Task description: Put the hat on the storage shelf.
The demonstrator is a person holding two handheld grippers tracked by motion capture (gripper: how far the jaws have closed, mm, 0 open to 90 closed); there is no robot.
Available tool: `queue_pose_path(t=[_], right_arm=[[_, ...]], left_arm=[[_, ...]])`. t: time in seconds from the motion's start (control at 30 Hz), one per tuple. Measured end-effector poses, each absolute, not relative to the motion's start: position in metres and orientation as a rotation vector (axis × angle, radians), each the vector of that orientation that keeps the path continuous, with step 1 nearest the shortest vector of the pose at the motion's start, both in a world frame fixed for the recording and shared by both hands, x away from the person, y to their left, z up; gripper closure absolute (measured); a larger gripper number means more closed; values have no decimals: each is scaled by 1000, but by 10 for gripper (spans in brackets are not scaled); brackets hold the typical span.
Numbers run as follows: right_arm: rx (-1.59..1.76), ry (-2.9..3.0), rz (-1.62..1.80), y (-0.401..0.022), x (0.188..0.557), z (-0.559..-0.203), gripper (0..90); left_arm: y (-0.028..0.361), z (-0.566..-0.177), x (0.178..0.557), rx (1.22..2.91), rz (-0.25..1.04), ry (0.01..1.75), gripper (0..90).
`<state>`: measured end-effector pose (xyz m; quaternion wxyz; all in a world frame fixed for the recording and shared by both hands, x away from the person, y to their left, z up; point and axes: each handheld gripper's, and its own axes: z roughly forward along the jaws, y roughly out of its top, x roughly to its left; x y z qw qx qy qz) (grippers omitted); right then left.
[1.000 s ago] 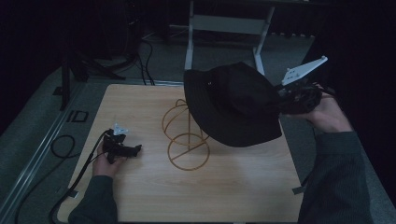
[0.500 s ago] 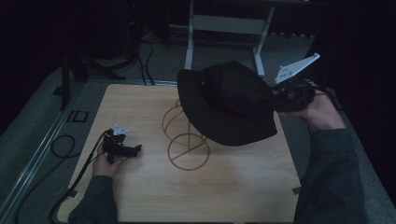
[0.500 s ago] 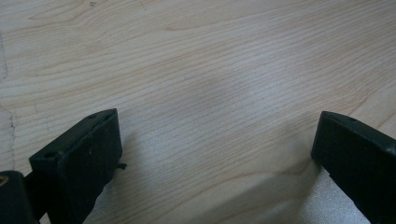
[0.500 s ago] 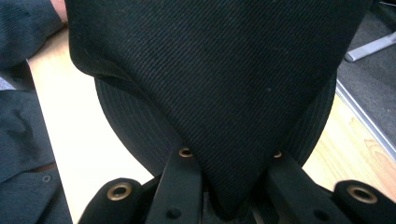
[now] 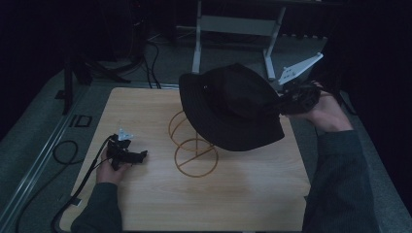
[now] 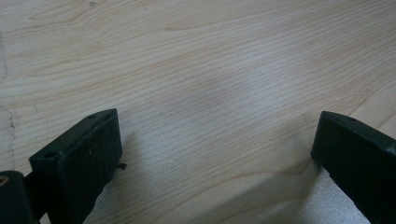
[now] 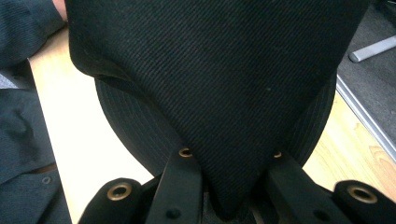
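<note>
A black brimmed hat hangs in the air over the right half of the wooden table, tilted, its brim above a gold wire stand. My right gripper is shut on the hat's crown from the right side. In the right gripper view the pinched hat cloth bunches between the two jaws. My left gripper rests on the table at the left, held by a hand. The left gripper view has both jaws wide apart over bare wood, with nothing between them.
The gold wire stand has a round base ring and looped uprights at the table's middle. A cable trails off the table's left edge. A grey metal frame stands on the floor behind the table. A dark sleeve crosses the right edge.
The right gripper has carried the hat a little to the left and towards the back, and the hat has tilted more. The left gripper has stayed in place.
</note>
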<state>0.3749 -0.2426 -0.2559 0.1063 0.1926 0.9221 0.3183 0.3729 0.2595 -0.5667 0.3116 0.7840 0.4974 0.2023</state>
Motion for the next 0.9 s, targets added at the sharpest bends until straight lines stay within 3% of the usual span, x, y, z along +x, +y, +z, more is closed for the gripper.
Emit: queue_pose_path(t=[0.9], right_arm=[[514, 2765, 876, -213, 382, -257, 856]], left_arm=[[260, -567, 373, 2070, 533, 1313, 20]])
